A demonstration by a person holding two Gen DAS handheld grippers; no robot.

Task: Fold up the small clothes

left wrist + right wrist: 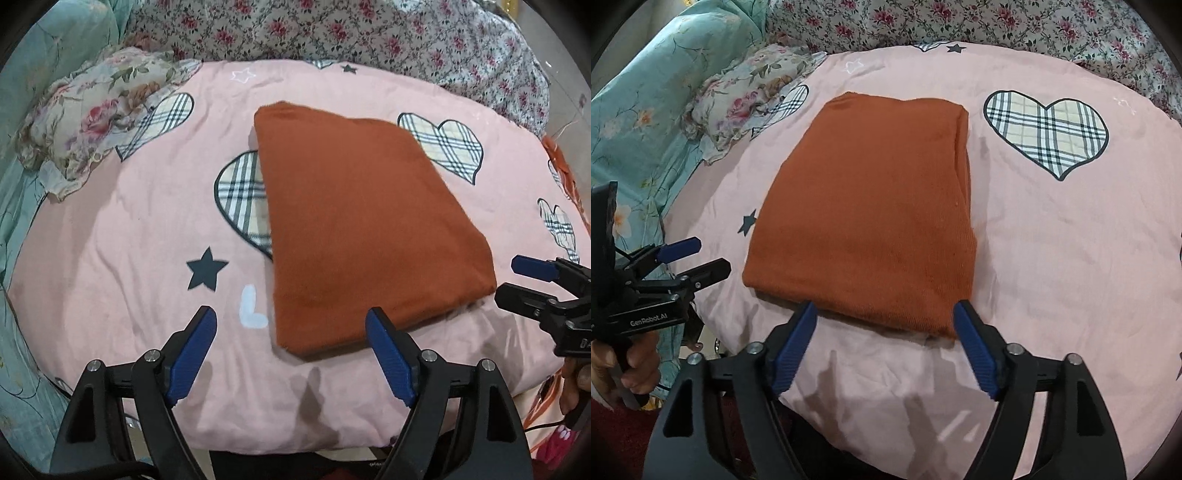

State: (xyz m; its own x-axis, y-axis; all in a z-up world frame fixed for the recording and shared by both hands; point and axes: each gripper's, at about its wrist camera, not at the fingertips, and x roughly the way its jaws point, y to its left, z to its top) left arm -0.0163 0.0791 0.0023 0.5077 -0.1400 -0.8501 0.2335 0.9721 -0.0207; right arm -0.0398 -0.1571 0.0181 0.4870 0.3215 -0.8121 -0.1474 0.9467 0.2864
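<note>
A rust-orange garment (pixel 365 229) lies folded into a flat rectangle on the pink sheet (pixel 129 229) with plaid hearts and stars. My left gripper (pixel 291 312) hovers open over its near left corner, and the blue pads touch no cloth. In the right wrist view the same garment (pixel 871 218) fills the middle. My right gripper (pixel 886 305) stands open just above its near edge, holding nothing. Each gripper shows in the other's view: the right gripper (pixel 511 278) at the garment's right corner, the left gripper (pixel 714 254) off its left side, both open.
A floral pillow (pixel 92 110) lies at the back left on teal bedding (pixel 44 48). A flowered quilt (pixel 369 33) is bunched along the back. A person's hand (pixel 631 365) grips the left handle. The sheet's near edge (pixel 295 443) drops off below the fingers.
</note>
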